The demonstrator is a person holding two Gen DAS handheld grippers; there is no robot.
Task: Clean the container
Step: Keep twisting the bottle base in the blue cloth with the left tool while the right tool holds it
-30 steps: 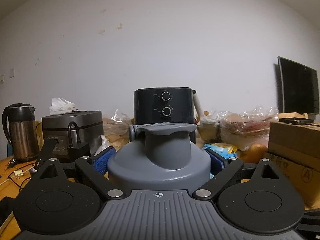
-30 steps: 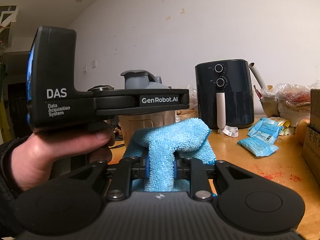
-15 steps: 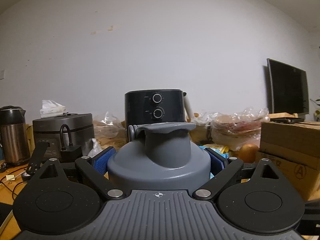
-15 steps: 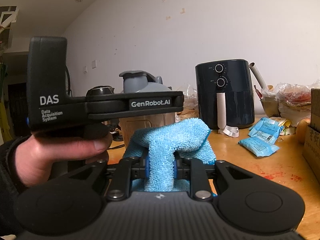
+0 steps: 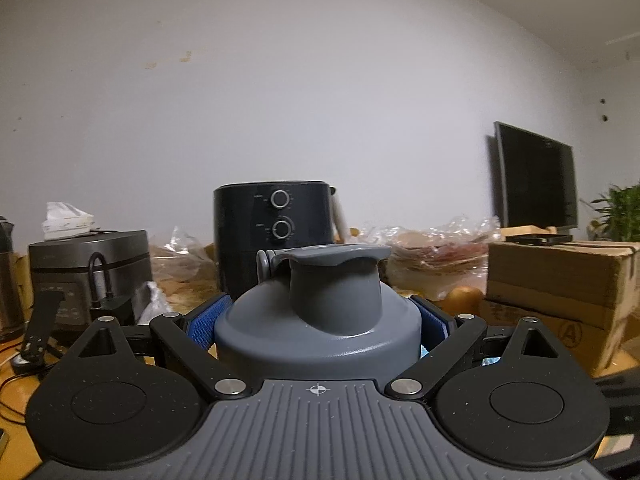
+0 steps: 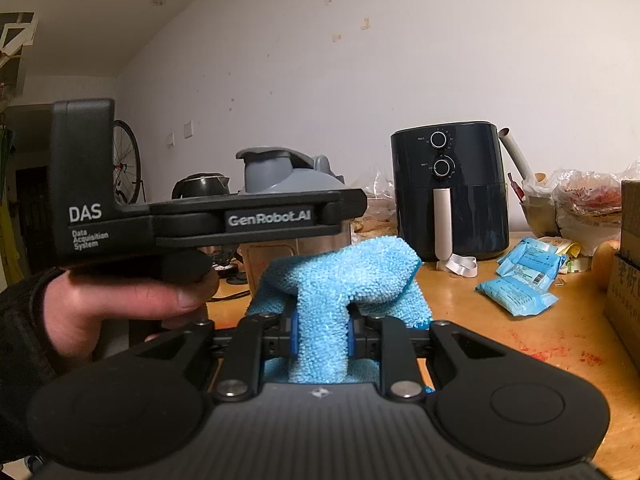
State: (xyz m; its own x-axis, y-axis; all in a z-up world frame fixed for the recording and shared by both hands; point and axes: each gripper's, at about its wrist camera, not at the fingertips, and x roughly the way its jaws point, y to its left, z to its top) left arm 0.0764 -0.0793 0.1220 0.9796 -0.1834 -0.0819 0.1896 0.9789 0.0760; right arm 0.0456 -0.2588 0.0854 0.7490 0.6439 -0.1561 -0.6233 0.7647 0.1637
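Right now the work sits between picking up and wiping. The left gripper (image 5: 318, 320) has its jaws spread wide around a grey-lidded container (image 5: 318, 320), blue pads pressed to either side just under the lid, so the container fills the lower middle of the left wrist view and is held upright. In the right wrist view the same container (image 6: 288, 176) shows left of centre, behind the black body of the left gripper (image 6: 200, 220), with a person's hand (image 6: 120, 300) wrapped under its handle. The right gripper (image 6: 320, 332) has its jaws drawn narrow and clamped on a fold of blue cloth (image 6: 340, 276), which bunches up above them at lower centre.

Judging from this, both tools are loaded and the wipe itself is not yet under way: the cloth is near the container's clear lower body but looks apart from it. The next move calls for bringing the cloth against the wall or lid while the left grip stays firm.

As for contents, the grey lid is closed, and what can be seen of the clear body in the right view is too little to tell whether anything is inside. A black air fryer (image 6: 448, 192) stands on the bench (image 6: 500, 320) at right.
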